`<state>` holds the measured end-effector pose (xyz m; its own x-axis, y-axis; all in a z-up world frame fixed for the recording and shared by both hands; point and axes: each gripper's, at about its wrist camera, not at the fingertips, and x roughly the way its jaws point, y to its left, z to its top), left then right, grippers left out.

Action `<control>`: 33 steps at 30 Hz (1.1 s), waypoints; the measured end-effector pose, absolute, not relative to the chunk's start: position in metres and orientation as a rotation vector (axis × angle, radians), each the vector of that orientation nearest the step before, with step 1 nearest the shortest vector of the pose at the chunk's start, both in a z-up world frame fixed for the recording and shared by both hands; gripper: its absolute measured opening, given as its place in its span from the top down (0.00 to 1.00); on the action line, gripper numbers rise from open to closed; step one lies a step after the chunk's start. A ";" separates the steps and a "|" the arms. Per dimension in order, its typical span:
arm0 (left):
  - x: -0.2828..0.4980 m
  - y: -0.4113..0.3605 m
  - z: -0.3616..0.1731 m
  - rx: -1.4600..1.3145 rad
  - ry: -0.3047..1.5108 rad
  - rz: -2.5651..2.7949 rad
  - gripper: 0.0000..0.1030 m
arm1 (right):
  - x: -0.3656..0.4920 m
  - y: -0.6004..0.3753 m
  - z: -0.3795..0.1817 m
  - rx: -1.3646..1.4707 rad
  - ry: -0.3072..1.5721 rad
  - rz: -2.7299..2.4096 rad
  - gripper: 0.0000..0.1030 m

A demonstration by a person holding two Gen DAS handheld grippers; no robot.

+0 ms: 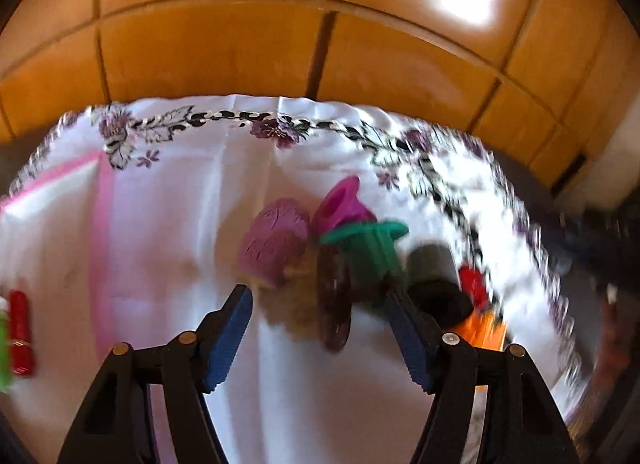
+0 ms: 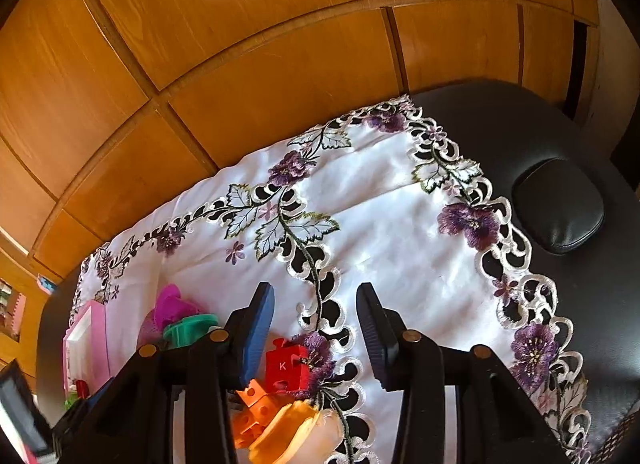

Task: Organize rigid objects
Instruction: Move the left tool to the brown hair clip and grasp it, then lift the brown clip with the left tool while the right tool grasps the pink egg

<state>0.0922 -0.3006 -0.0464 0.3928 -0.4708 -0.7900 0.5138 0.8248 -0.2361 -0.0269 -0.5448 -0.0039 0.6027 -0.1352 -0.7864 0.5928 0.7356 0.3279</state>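
Left wrist view, blurred by motion: the left tool hangs with its blue ribbed pads spread wide and nothing between them, above a white embroidered cloth that covers the worktop; just ahead lies a loose cluster of small toys; a mauve lump with a grooved, matte surface, looking like moulded plastic or foam and probably light; a magenta cup-shaped piece leaning beside it; a green flanged spool lying on its side, whose ridged stem looks the best place to pinch; a dark brown ridged disc standing on edge, thin and likely to tip or slide if nudged; a black rounded piece and a red bit further right, too smeared to identify; a red cylinder sits well apart at the far left edge.

Right wrist view, sharp: the right tool is also spread apart and empty, over the cloth's cut-work floral border; below its left finger lie a red interlocking block marked K, glossy, hard and flat-sided, so easy to grip across its faces; an orange block with holes; and an orange rounded shell, smooth and perhaps slippery; a pink-framed white tray stands at the left, a likely place for sorting.
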 end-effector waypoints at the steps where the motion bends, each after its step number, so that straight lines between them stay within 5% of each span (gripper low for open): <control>1: 0.098 -0.302 -0.052 0.025 0.996 -0.610 0.34 | -0.026 -0.545 -0.005 0.626 0.829 -0.446 0.58; 3: 0.110 -0.306 -0.068 -0.019 1.045 -0.583 0.39 | -0.026 -0.544 -0.006 0.632 0.833 -0.436 0.58; 6: 0.115 -0.311 -0.078 -0.074 1.073 -0.632 0.64 | -0.026 -0.545 -0.007 0.634 0.838 -0.441 0.58; 33: -0.005 -0.266 -0.071 0.244 0.836 -0.807 0.64 | -0.008 -0.500 -0.010 0.439 0.855 -0.286 0.58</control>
